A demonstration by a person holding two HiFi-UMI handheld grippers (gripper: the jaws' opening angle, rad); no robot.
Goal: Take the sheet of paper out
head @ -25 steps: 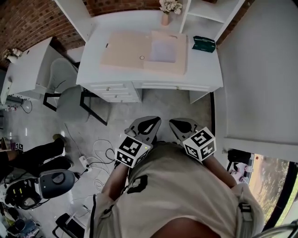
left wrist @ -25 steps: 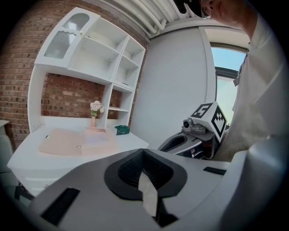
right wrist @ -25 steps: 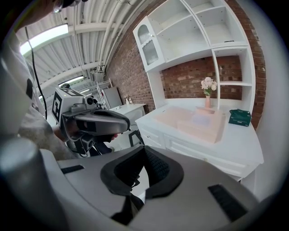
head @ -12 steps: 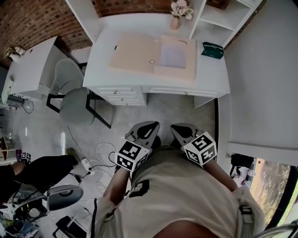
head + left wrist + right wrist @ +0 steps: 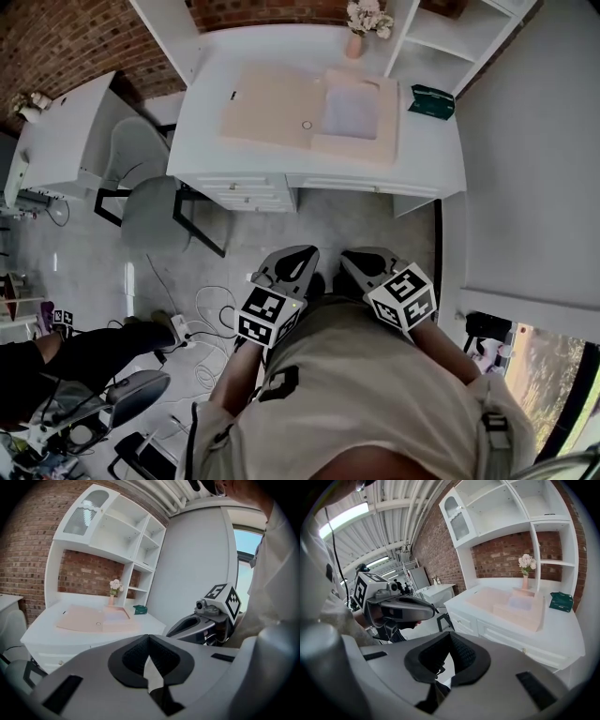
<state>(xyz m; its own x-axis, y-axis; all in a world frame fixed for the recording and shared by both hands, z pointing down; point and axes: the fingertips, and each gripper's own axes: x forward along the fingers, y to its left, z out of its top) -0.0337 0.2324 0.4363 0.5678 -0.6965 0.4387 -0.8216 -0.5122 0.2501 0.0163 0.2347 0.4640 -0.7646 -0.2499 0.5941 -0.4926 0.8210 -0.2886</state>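
Over the last second the person has edged a little nearer the white surface (image 5: 427,155). In the head view it sits slightly larger and further right than it did a moment ago. Both tools have stayed tucked in close to the body, well apart from anything on it.

The left tool (image 5: 149,638) has its jaws pressed together with nothing between them. The right tool (image 5: 449,637) is the same, closed on nothing. Neither has opened during the approach.

The sheet of paper (image 5: 352,111) has not been touched. It lies pale in the right-hand half of the open peach folder (image 5: 272,108). That half lies towards the back right corner of the surface, just in front of the vase of flowers (image 5: 361,28). A small dark green item (image 5: 433,101) lies near the right edge, apart from the folder. From this far back I cannot say whether the sheet lies loose or is tucked under a flap or sleeve.

To my eye the task is only at its approach, with the taking-out not yet begun. The person still has floor to cross, and one tool must open before it can pinch an edge of the sheet. The other would probably do well to steady the folder.
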